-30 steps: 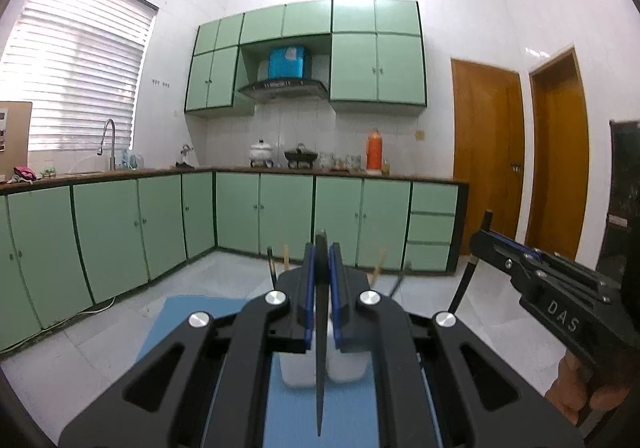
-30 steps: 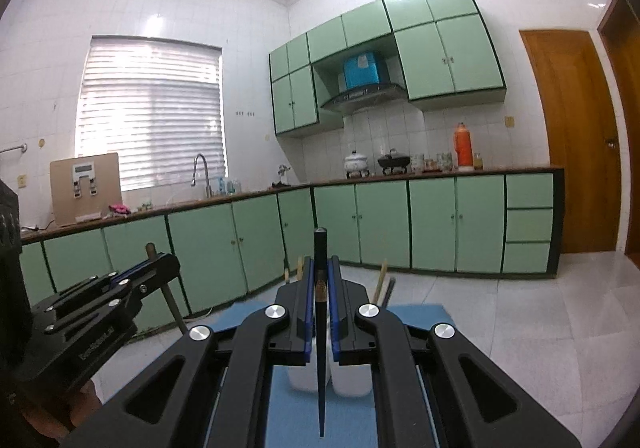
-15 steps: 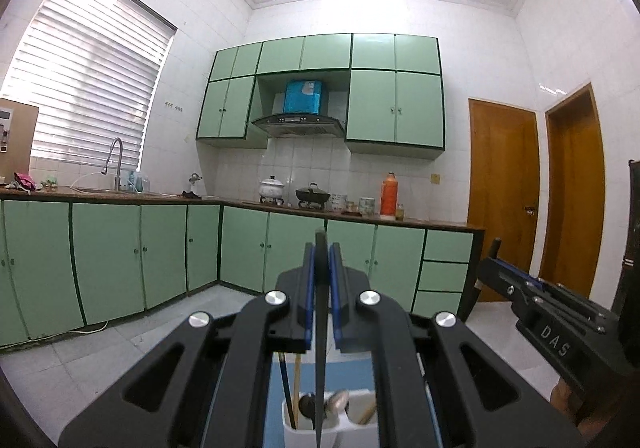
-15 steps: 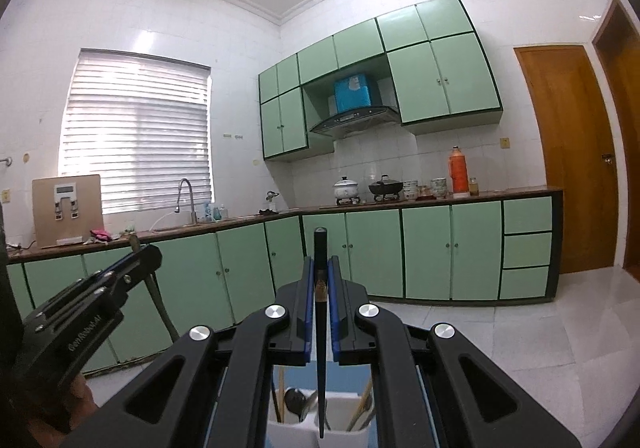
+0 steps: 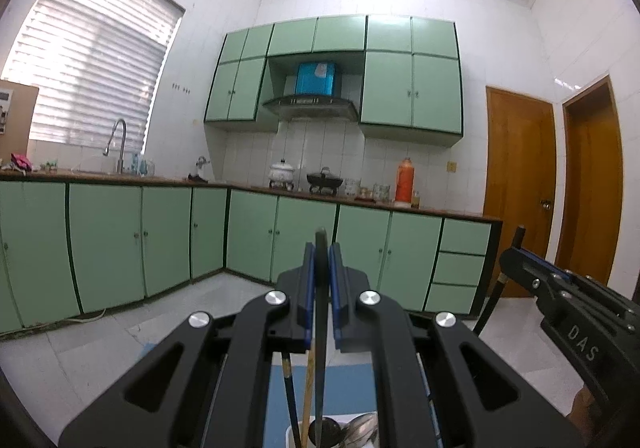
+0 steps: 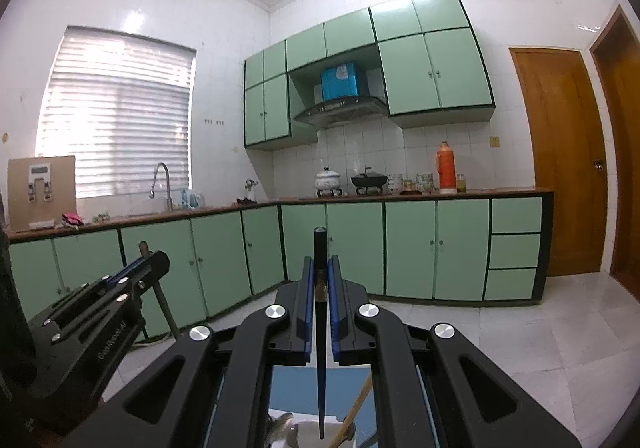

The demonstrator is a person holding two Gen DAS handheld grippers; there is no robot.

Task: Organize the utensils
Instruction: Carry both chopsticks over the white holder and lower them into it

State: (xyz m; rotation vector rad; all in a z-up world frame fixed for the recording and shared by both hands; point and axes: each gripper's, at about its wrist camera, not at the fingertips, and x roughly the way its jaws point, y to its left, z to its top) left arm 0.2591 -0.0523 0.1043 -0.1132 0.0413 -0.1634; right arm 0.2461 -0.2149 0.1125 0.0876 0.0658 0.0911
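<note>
My left gripper [image 5: 321, 252] is shut on a thin black utensil [image 5: 320, 348] that hangs down toward a white utensil holder [image 5: 340, 434] at the bottom edge. The holder has spoons, a dark chopstick [image 5: 290, 388] and a wooden one [image 5: 308, 388] in it. My right gripper [image 6: 321, 264] is shut on a black chopstick [image 6: 321, 348] whose tip hangs just above the white holder [image 6: 308, 432], beside a wooden handle [image 6: 356, 408]. Each gripper shows in the other's view: the right one [image 5: 520, 252], the left one [image 6: 152, 256].
The holder stands on a blue mat [image 5: 352, 388] on a table. Beyond lie a tiled floor, green base cabinets [image 5: 160, 240] under a counter with a sink, pots and an orange flask [image 5: 404, 179], and wooden doors [image 5: 520, 191] at the right.
Both grippers have risen and tilted up with their utensils. The holder and mat have dropped to the bottom edge of both views.
</note>
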